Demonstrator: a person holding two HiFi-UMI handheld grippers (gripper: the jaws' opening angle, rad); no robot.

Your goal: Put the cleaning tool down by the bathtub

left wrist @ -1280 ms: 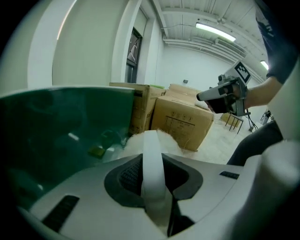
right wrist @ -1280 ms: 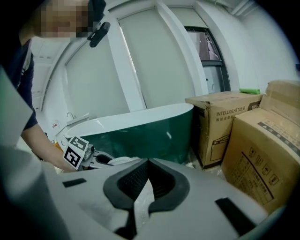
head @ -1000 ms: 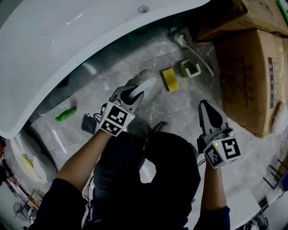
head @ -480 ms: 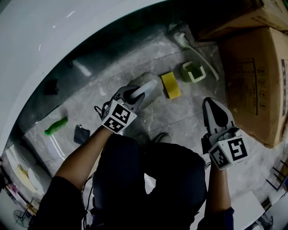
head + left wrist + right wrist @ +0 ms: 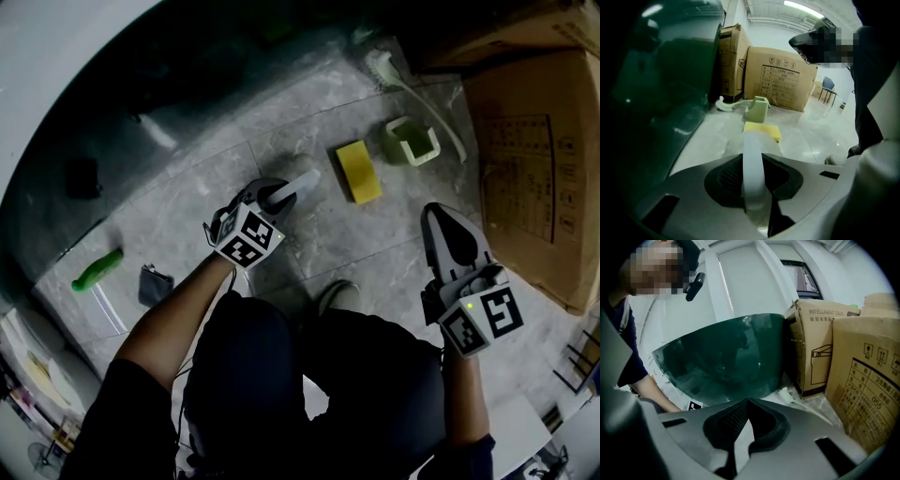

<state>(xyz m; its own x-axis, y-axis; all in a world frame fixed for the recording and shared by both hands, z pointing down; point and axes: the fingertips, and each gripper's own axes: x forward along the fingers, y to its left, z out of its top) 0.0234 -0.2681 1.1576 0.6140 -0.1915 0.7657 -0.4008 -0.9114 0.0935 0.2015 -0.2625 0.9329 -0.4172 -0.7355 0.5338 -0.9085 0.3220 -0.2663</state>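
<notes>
My left gripper (image 5: 279,194) is shut on the white handle of the cleaning tool (image 5: 300,183), which sticks out ahead of the jaws low over the marble floor. In the left gripper view the handle (image 5: 752,164) runs between the pads toward a yellow sponge (image 5: 762,131). The bathtub's dark green side (image 5: 178,75) curves across the upper left under its white rim (image 5: 47,56). My right gripper (image 5: 442,225) hangs to the right with its jaws together and nothing in them; its own view (image 5: 749,401) faces the tub's side (image 5: 722,362).
On the floor lie the yellow sponge (image 5: 359,172), a pale green holder (image 5: 412,141), a white brush (image 5: 380,67), a green object (image 5: 97,269) and a small dark item (image 5: 153,284). Cardboard boxes (image 5: 534,159) stand at right. A shoe (image 5: 336,296) shows below.
Both grippers have sunk toward the floor, the left one more, still holding the white handle. The floor objects look nearer and the tub rim has slid toward the upper left.
</notes>
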